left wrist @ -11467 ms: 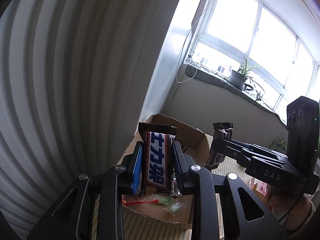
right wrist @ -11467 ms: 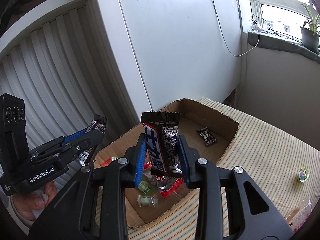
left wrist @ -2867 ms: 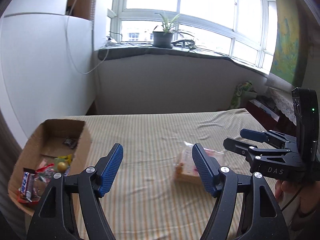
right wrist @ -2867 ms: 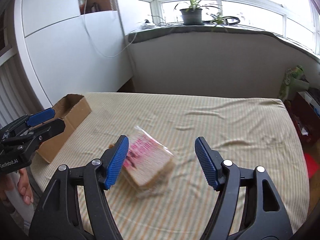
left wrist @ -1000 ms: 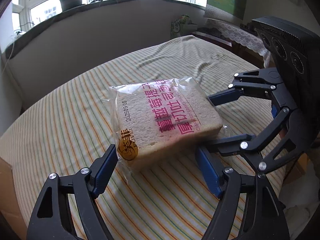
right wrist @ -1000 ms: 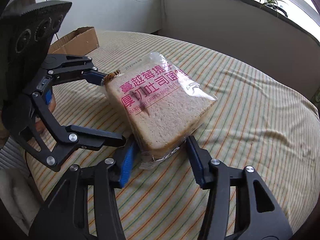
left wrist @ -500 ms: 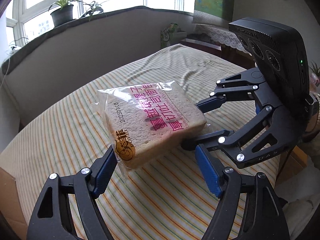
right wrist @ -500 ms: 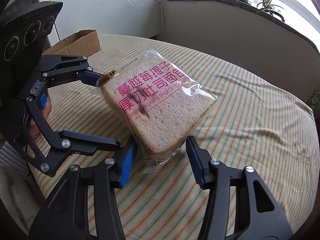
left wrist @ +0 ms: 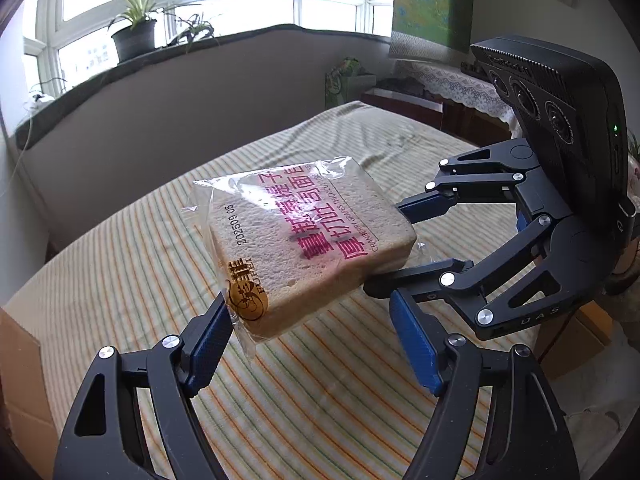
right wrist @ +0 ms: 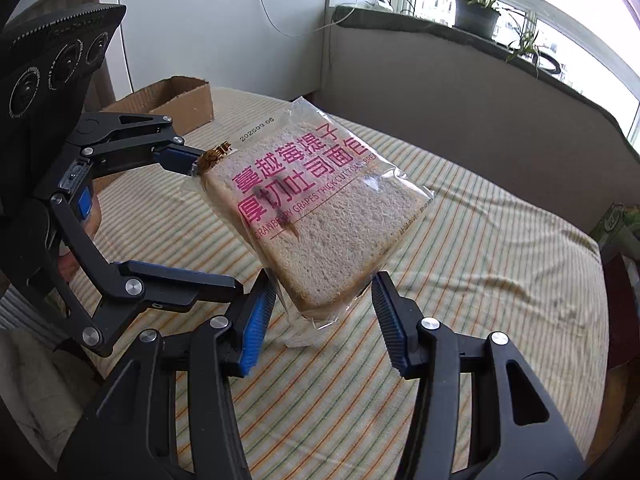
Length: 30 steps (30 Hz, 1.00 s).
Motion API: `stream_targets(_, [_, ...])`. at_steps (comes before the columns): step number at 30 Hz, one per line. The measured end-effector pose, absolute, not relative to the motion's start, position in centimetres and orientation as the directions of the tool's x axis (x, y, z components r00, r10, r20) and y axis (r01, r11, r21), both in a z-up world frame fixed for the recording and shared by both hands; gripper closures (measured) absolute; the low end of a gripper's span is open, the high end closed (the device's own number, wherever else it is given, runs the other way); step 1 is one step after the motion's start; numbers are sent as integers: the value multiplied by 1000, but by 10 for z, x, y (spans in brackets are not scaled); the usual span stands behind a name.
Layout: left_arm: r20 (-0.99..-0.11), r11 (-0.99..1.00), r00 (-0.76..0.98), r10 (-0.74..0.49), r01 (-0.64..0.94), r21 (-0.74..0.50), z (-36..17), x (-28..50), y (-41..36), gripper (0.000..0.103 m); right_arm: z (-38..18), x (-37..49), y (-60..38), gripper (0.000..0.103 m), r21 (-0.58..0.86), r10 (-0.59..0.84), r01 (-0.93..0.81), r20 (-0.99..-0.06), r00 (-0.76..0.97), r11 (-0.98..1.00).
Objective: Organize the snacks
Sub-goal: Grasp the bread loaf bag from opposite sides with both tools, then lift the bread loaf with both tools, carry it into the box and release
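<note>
The bread point(left wrist: 316, 240), a sealed clear bag with pink lettering, is up off the striped cloth point(left wrist: 140, 264), tilted, carried between the two grippers from opposite corners. The right gripper point(right wrist: 320, 312) has its blue-padded jaws closed partway on the near corner of the loaf, both pads against the bag, while the left gripper point(left wrist: 312, 338) stands wide open around the logo corner, its left pad touching the wrapper edge and its right pad clear of it. The box point(right wrist: 172, 100) sits well apart at the cloth's far edge, and a plant point(right wrist: 476, 20) stands on the sill.
</note>
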<state>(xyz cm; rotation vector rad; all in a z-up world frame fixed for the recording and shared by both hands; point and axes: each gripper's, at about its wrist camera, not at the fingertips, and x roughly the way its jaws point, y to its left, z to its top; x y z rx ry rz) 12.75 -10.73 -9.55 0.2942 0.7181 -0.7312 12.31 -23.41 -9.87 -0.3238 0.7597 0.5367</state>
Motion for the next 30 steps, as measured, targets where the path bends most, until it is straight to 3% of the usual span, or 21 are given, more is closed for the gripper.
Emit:
stream_targets(14, [-460, 728, 684, -566, 677, 110, 13, 36, -69, 26, 14, 33, -196, 51, -292, 301, -539, -580, 757, 790])
stream_targets(30, [-400, 765, 719, -568, 641, 66, 14, 11, -37, 26, 21, 17, -151, 51, -351, 302, -579, -595, 745, 736])
